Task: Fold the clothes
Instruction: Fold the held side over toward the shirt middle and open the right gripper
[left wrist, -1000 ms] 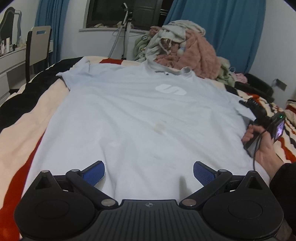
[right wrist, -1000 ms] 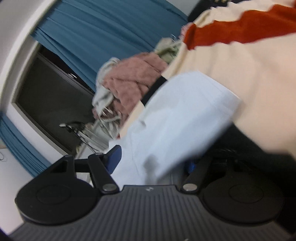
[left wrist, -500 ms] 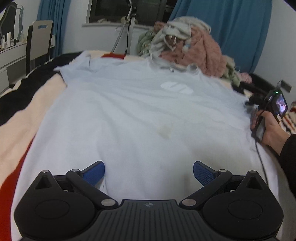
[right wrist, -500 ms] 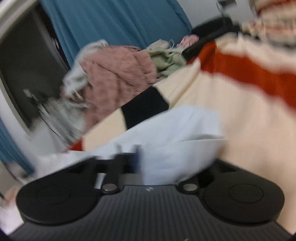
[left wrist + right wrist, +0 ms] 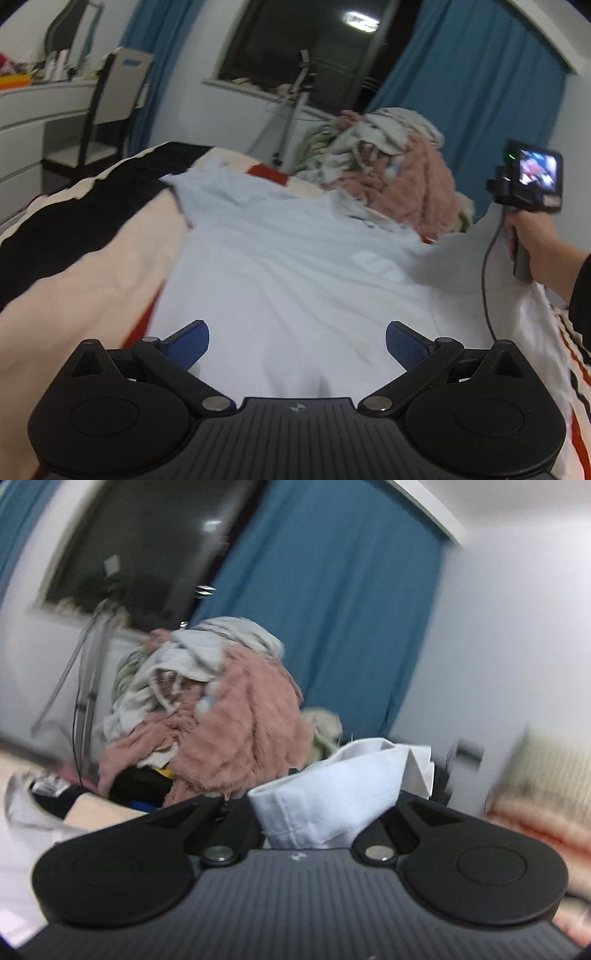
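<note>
A pale blue T-shirt [image 5: 280,280] lies spread on the bed, collar toward the far end. My left gripper [image 5: 297,341] hovers open over its lower part, nothing between the blue pads. In the left wrist view a hand holds the right gripper's handle [image 5: 524,192] high at the right, and the shirt's right edge rises with it. My right gripper [image 5: 317,834] is shut on the shirt's sleeve [image 5: 332,794], whose hemmed cuff bunches up between the arms; the fingertips are hidden by the cloth.
A heap of clothes with a fluffy pink garment [image 5: 399,173] sits at the bed's far end. The striped cream, red and black blanket [image 5: 85,254] covers the bed. A chair [image 5: 118,85] and white desk stand at the left; a tripod [image 5: 291,110] stands by the dark window.
The right gripper closed on the sleeve, rolled upright and lifted it off the bed, so the shirt's right side now hangs raised. The left gripper moved along the shirt and stayed open.
</note>
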Demonstrator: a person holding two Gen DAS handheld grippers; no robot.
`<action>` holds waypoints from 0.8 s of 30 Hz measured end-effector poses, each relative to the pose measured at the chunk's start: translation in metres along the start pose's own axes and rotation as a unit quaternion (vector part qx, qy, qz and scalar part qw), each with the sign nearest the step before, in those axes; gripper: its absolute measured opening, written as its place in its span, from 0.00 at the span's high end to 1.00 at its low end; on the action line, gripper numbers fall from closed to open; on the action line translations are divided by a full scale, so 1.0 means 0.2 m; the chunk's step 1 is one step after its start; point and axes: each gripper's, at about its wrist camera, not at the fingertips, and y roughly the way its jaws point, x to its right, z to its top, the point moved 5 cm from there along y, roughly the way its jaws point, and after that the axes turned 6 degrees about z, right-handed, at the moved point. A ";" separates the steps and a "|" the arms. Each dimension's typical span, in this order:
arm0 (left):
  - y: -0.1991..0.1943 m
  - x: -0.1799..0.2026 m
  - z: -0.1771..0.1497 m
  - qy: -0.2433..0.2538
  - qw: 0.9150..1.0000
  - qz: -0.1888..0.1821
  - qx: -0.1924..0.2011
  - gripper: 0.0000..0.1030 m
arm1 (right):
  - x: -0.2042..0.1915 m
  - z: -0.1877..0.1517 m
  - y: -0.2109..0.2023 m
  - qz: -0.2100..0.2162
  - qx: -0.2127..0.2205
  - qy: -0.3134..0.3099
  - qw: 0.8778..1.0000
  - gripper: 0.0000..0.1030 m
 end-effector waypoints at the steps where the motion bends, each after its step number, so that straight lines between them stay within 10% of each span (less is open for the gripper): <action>1: 0.01 -0.03 0.01 -0.007 1.000 0.004 0.002 0.00 | -0.12 0.04 -0.01 0.000 0.001 -0.029 1.000 0.94; 9: 0.12 -0.23 0.06 -0.029 0.999 0.045 0.012 0.00 | -1.05 -0.14 0.01 0.128 -0.062 -0.123 0.982 0.86; 11: 0.16 -0.24 0.05 -0.031 0.999 0.044 0.004 0.00 | -1.17 -0.19 0.00 0.180 -0.094 -0.112 0.973 0.30; 13: 0.20 -0.23 0.04 -0.029 0.999 0.041 -0.007 0.00 | -1.23 -0.18 -0.05 0.214 -0.082 -0.101 0.968 0.01; 24: 0.12 -0.15 0.04 0.000 1.000 0.025 0.002 0.00 | -0.83 0.01 -0.62 0.292 -0.030 0.020 0.956 0.00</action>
